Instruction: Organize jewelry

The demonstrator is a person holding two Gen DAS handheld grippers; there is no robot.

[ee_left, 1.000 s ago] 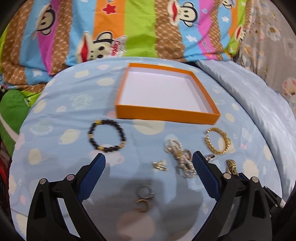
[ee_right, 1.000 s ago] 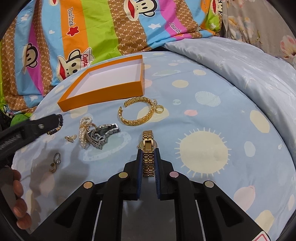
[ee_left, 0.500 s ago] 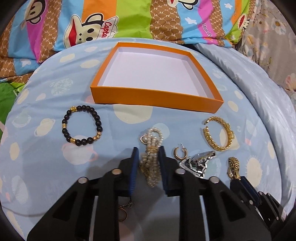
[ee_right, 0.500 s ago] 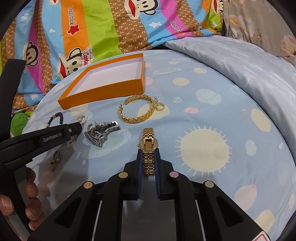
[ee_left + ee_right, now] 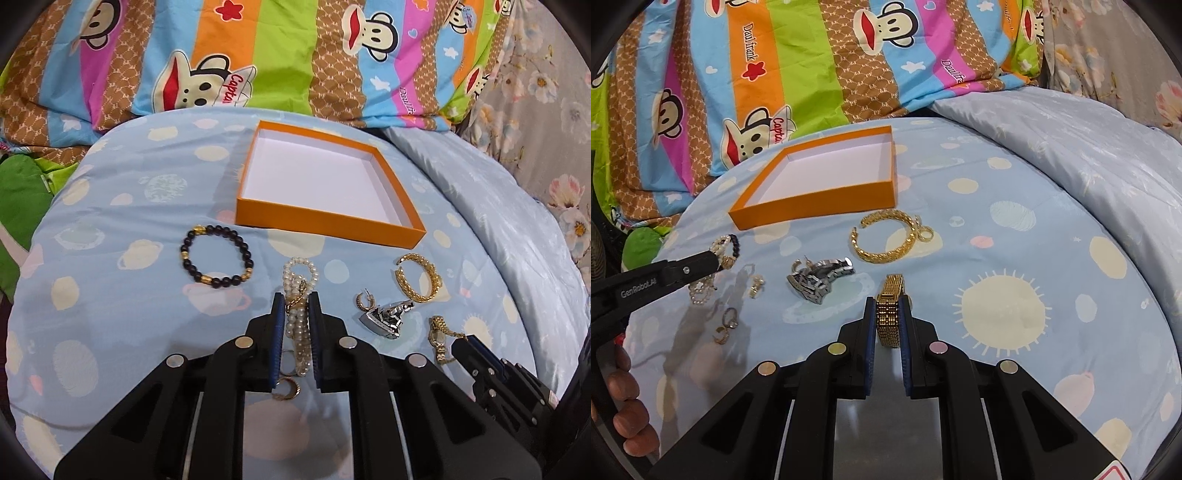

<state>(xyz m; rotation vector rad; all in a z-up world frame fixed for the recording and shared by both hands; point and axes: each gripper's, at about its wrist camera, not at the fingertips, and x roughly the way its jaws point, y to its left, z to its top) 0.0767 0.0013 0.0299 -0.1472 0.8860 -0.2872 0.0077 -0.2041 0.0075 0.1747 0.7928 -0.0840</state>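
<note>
Gripping a pearl bracelet (image 5: 297, 317), the left gripper (image 5: 296, 308) has both blue pads pressed against the strand in the left wrist view; the pearls hang between the jaws w/ a loop sticking out fwd. Below the jaws, a gold ring (image 5: 286, 389) lies on the light-blue quilt (image 5: 122, 314). Ahead sits the orange box (image 5: 325, 221), white inside, nothing in it. Left of the pearls: black bead bracelet (image 5: 217, 261) w/ gold spacers, flat on the quilt, near the box front wall but apart from it. Right of the pearls: small hoop earring (image 5: 364, 302), just beside a silver watch (image 5: 388, 319); gold chain bracelet (image 5: 419, 277) further back. At lower right the right gripper (image 5: 467, 347) tip shows, w/ a gold watch (image 5: 439, 338) at it.

Right wrist view: right gripper (image 5: 887, 317) jaws closed on the gold watch (image 5: 890, 317) band, watch end poking fwd, over the quilt (image 5: 1052, 258). Orange box (image 5: 820, 199) up-left, well apart. Gold chain bracelet (image 5: 890, 236) lies between box and watch. Silver watch (image 5: 818, 278) left of the gripper. Left gripper (image 5: 716, 262) enters from the left edge, pearls (image 5: 701, 288) dangling from it above the quilt. Small earring (image 5: 755, 286) and rings (image 5: 727, 325) lie below it. Person's fingers (image 5: 628, 406) at lower left edge.
</note>
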